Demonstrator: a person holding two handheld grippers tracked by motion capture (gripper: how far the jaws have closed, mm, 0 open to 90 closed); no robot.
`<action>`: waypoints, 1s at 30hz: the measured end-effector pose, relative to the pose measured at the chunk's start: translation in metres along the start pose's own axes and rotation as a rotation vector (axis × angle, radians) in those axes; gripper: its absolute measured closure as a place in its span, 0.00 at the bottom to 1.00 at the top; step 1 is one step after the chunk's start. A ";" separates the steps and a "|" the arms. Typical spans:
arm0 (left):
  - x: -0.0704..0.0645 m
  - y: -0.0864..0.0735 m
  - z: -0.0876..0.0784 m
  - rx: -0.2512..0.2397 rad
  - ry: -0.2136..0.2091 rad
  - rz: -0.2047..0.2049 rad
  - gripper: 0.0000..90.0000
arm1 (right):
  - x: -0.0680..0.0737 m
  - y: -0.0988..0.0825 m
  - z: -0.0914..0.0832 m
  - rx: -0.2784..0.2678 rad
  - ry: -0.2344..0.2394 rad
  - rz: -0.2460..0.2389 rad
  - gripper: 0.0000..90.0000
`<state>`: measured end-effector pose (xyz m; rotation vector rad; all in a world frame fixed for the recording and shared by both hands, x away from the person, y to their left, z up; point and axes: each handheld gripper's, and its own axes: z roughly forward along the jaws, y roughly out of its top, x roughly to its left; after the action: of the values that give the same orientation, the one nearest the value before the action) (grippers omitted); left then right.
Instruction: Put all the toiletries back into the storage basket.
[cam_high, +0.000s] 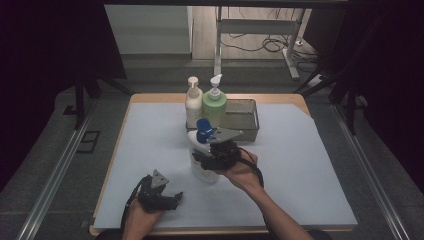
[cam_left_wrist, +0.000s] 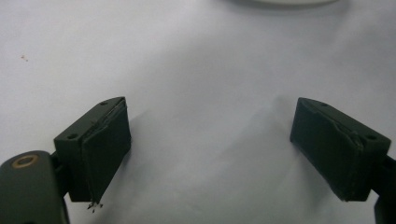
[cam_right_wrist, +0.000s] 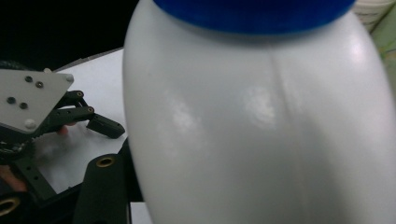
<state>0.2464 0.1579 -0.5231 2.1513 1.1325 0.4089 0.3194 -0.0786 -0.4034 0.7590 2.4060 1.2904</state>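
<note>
In right gripper (cam_high: 212, 156) | white bottle (cam_right_wrist: 261, 121) | label side hidden

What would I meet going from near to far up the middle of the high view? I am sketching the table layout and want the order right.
Left gripper → right gripper on the white bottle with the blue cap → green pump bottle in the metal tray → desk frame on the floor beyond the table.

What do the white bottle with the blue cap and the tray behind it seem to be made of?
White bottle: likely glossy moulded plastic, judging by soft highlights and a seam line running down its side. Its blue cap looks like plastic too, though small in the high view. Tray: probably grey metal, perhaps wire mesh; its dull, thin walls suggest this, but the dim light leaves it uncertain.
</note>
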 end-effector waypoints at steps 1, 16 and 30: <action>0.000 0.000 0.000 0.000 -0.001 0.000 0.13 | -0.001 0.000 -0.002 -0.002 -0.001 0.001 0.44; 0.000 0.000 0.000 -0.001 -0.001 -0.002 0.13 | -0.024 -0.001 -0.037 0.007 -0.057 0.053 0.44; 0.000 0.000 0.000 0.000 -0.001 -0.001 0.13 | -0.050 0.003 -0.066 0.000 -0.127 0.098 0.44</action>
<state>0.2464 0.1580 -0.5231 2.1506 1.1331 0.4066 0.3284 -0.1504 -0.3638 0.9404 2.2946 1.2383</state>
